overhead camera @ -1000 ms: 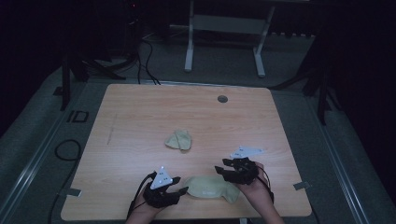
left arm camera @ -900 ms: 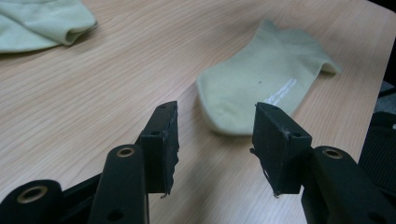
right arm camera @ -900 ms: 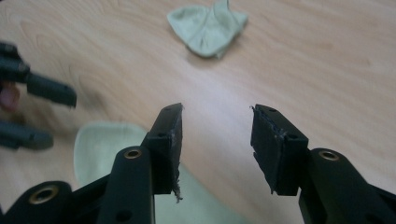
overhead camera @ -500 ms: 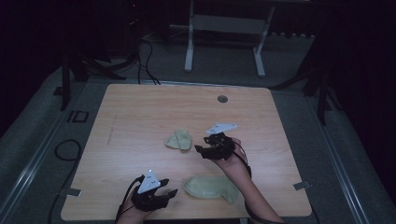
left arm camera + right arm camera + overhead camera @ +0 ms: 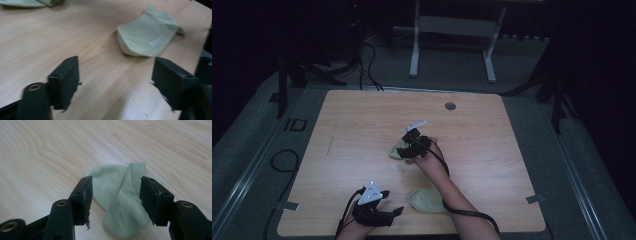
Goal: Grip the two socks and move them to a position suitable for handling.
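Two pale green socks lie on the wooden table (image 5: 352,130). The flat sock (image 5: 427,200) rests near the front edge, also seen in the left gripper view (image 5: 150,37). My left gripper (image 5: 396,211) stands just left of it, open, its jaws having just widened with only bare wood between them (image 5: 115,70). The crumpled sock (image 5: 395,153) lies mid-table. My right gripper (image 5: 404,150) hovers over it, open, its jaws having just spread, and the sock (image 5: 117,205) lies below the gap (image 5: 115,187), clear of the pads.
A round grommet (image 5: 450,106) sits in the tabletop near the far edge. A metal stand (image 5: 452,30) rises behind the table. Cables (image 5: 282,160) loop on the floor at the left. The right forearm crosses above the flat sock's right end.
The right gripper has left the flat sock's right end and travelled up-left to the crumpled sock. The left gripper has backed off the flat sock's left end with wider jaws.
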Motion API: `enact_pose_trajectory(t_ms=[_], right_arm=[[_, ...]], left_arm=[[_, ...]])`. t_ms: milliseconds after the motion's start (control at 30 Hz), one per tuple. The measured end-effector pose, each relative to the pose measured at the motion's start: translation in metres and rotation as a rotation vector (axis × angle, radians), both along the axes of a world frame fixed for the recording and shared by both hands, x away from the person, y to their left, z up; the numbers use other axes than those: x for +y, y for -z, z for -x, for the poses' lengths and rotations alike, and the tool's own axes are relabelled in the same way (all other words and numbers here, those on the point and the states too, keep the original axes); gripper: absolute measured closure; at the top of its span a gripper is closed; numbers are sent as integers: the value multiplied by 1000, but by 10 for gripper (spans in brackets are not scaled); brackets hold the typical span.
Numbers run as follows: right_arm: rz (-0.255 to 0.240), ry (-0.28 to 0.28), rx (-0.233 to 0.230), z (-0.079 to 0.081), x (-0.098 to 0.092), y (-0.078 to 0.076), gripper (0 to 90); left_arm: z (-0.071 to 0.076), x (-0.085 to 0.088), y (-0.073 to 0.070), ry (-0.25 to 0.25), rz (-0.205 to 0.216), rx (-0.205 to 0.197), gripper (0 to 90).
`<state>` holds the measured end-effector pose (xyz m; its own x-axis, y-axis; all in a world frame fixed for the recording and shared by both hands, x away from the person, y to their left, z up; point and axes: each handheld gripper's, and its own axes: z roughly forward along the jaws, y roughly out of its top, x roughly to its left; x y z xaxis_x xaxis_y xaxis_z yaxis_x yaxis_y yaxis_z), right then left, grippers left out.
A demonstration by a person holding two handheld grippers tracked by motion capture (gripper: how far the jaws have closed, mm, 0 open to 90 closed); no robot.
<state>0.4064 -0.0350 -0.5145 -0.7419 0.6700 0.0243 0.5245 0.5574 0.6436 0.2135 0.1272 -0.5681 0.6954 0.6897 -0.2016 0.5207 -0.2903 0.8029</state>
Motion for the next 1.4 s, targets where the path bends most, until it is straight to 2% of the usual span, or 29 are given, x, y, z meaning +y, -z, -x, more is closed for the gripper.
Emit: enact_pose_trajectory(t_ms=[100,200,233,300,333,400,433,500,700,833,1067,1233,1400], right_arm=[[34,12,-20,-7,7,11,439],[56,48,3,-16,10,23,438],[52,58,24,-19,11,27,433],[59,63,32,-21,12,31,431],[71,62,14,-21,13,34,429],[127,35,-39,-17,18,36,438],[145,24,-65,-14,20,37,467],[141,26,-61,-13,20,37,504],[200,26,-89,-10,24,34,805],[189,44,-58,-11,21,28,847],[123,79,-75,-6,-10,0,846],[126,91,-89,2,-36,-13,847],[107,135,-88,15,-64,-23,846]], left_arm=[[-1,2,-2,-8,11,1,162],[-1,3,0,-11,-14,-1,110],[-2,3,0,-12,-19,1,95],[-2,2,1,-13,-19,3,85],[-1,1,1,-19,-32,-13,85],[0,0,1,-26,-44,-31,81],[0,0,0,-31,-44,-39,81],[0,1,0,-37,-42,-40,81],[0,0,2,-44,-40,-40,82],[-1,0,3,-42,-42,-36,82],[-3,2,4,-42,-36,-23,83],[-2,0,3,-46,-30,-25,83],[-3,-1,5,-45,-35,-21,83]])
